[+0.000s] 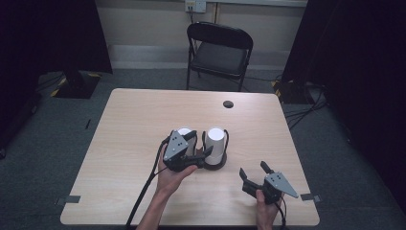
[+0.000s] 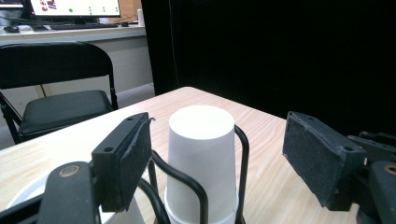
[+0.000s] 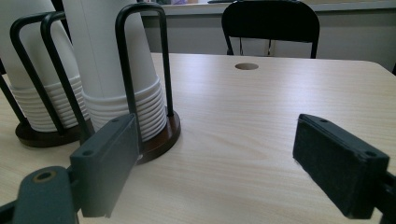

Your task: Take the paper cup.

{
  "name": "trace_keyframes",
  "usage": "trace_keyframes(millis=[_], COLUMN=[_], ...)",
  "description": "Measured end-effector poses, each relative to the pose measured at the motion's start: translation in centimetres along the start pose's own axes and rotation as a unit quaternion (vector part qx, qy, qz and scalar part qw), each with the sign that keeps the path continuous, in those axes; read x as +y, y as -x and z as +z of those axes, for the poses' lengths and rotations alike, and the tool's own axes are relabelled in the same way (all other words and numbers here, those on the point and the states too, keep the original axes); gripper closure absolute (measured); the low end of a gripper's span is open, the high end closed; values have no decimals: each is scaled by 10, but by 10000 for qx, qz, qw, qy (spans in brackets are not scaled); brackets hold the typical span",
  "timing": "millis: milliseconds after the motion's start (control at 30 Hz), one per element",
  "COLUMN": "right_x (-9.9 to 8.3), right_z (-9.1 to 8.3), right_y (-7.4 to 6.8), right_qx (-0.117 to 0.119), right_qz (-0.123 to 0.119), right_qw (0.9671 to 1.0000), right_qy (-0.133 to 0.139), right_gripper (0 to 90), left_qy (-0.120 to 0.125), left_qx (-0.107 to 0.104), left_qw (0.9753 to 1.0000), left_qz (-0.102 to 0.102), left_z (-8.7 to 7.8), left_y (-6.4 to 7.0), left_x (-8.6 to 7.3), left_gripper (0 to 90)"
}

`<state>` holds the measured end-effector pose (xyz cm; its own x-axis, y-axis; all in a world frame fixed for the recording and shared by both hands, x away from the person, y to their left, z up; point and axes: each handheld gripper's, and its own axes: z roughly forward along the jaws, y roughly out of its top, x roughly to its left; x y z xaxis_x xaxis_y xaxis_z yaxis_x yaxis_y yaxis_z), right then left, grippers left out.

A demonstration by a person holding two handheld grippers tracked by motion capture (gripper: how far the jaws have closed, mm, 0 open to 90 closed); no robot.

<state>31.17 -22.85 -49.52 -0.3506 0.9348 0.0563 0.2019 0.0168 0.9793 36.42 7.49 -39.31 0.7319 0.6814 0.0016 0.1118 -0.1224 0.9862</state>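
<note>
Two stacks of upturned white paper cups stand in a black wire holder (image 1: pixel 215 165) with a dark round base, mid-table. My left gripper (image 1: pixel 198 143) is open and close to the stacks. In the left gripper view the right stack (image 2: pixel 201 154) rises between the spread jaws of my left gripper (image 2: pixel 223 158), with no contact visible, and the left stack (image 2: pixel 23 198) sits low under the left jaw. My right gripper (image 1: pixel 253 170) is open and holds nothing, near the table's front right. In the right gripper view, my right gripper (image 3: pixel 223 168) points past the right stack (image 3: pixel 112 60) and left stack (image 3: pixel 32 70).
A black folding chair (image 1: pixel 219 50) stands beyond the table's far edge. A cable hole (image 1: pixel 228 104) lies in the tabletop (image 1: pixel 134 115) behind the stacks. Black curtains hang at both sides. Bare wood stretches to the right of the holder (image 3: pixel 261 116).
</note>
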Motion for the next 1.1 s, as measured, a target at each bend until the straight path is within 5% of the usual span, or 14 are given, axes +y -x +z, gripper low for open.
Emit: trace_keyframes(millis=[533,800,1100], right_x=[0,0,0], right_z=[0,0,0], right_y=[0,0,0], right_qx=[9,11,7], right_qz=[17,9,15], right_qw=[10000,10000,10000], right_qy=[22,13,15], right_gripper=[139,143,143], left_qy=[-190,-368,-628], left_qx=[-186,-198,-139], left_qw=[9996,9989,9979], left_qz=[-25,-201,-37], left_z=[36,51,70], left_y=[-5,-12,-9], left_x=[19,10,7], left_gripper=[254,241,253])
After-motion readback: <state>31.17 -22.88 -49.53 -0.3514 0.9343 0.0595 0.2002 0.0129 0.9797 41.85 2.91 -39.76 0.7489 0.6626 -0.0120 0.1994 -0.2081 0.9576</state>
